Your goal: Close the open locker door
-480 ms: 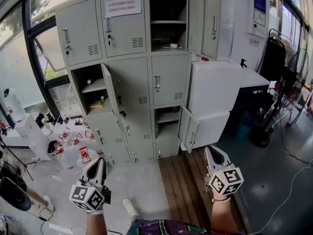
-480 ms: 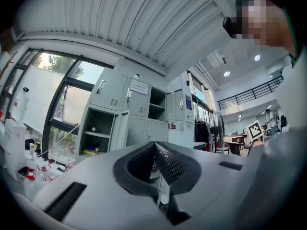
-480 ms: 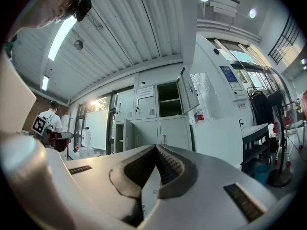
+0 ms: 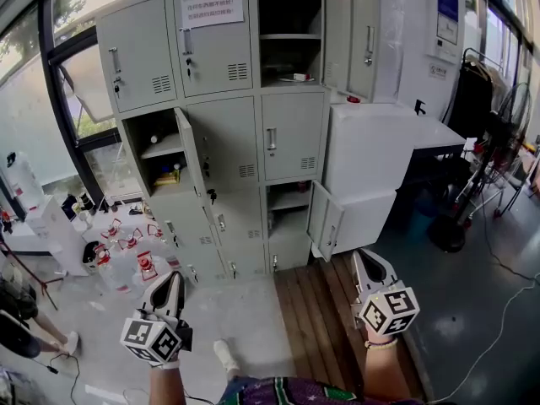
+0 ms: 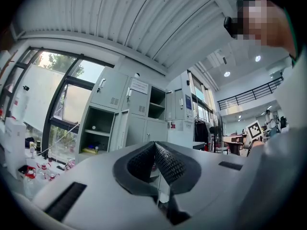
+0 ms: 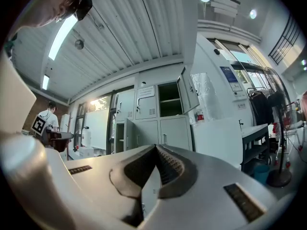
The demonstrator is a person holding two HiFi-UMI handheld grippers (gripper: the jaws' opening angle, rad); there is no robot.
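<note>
The tall grey sheet-metal locker cabinet [image 4: 219, 142] has three doors standing open, and the task does not say which one is meant. Each looks like thin painted steel on side hinges. I judge them light and stiff, likely to swing freely under a gentle push and to clang if shoved hard. The paint looks smooth, so pinching an edge may slip. Pressing flat against a door's outer face near its free edge seems the safer contact. The small metal handle is the other place to take hold.

The upper open door [image 4: 363, 32] is at the cabinet's top right, swung out to the right, with a vertical handle showing. The middle open door [image 4: 187, 154] is in the cabinet's left column, second row, seen almost edge-on beside a compartment with items on its shelf. The lower open door [image 4: 326, 222] is in the cabinet's right column, third row, angled outward. All three are plain pale grey like the cabinet.

The left claw [image 4: 173, 278] and the right claw [image 4: 363, 260] are held low in front of the cabinet, well apart from it. On both, the ribbed pads meet with nothing between them.
</note>
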